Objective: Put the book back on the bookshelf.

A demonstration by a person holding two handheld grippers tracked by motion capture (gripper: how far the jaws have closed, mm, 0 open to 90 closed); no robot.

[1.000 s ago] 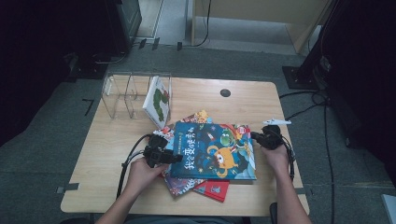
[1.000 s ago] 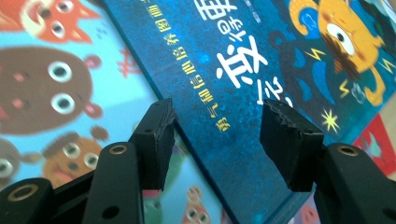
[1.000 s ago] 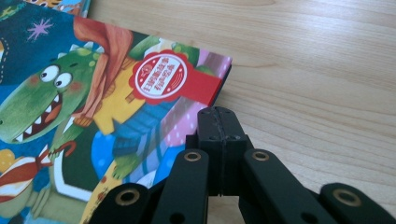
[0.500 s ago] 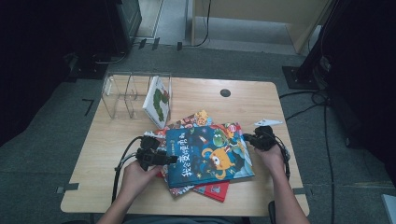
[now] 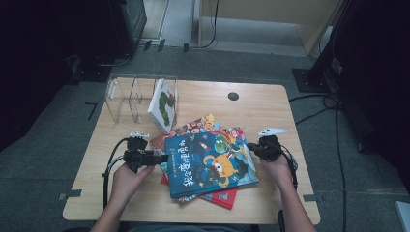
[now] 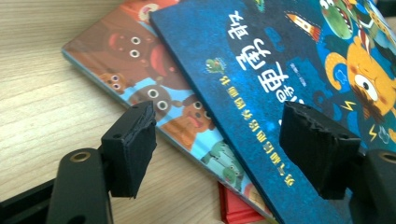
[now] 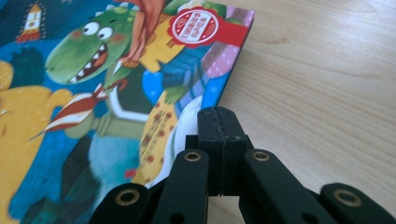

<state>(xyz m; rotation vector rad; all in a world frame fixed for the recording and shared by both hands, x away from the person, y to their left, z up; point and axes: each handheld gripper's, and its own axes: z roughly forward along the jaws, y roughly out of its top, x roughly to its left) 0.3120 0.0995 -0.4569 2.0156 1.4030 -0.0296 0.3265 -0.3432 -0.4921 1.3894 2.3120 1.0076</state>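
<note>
Blue picture book | lies flat on top of a pile of books, mid-desk | my left gripper: jaws just been opening, now apart over the book's left edge, pads not pressing | my right gripper: jaws together at the book's right edge, nothing between them.

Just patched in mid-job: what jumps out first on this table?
The blue picture book tops a fanned stack at the table's near middle, between the left gripper, whose jaws have just opened, and the shut right gripper at its right edge. Behind, a caterpillar book stands in a clear rack.
</note>
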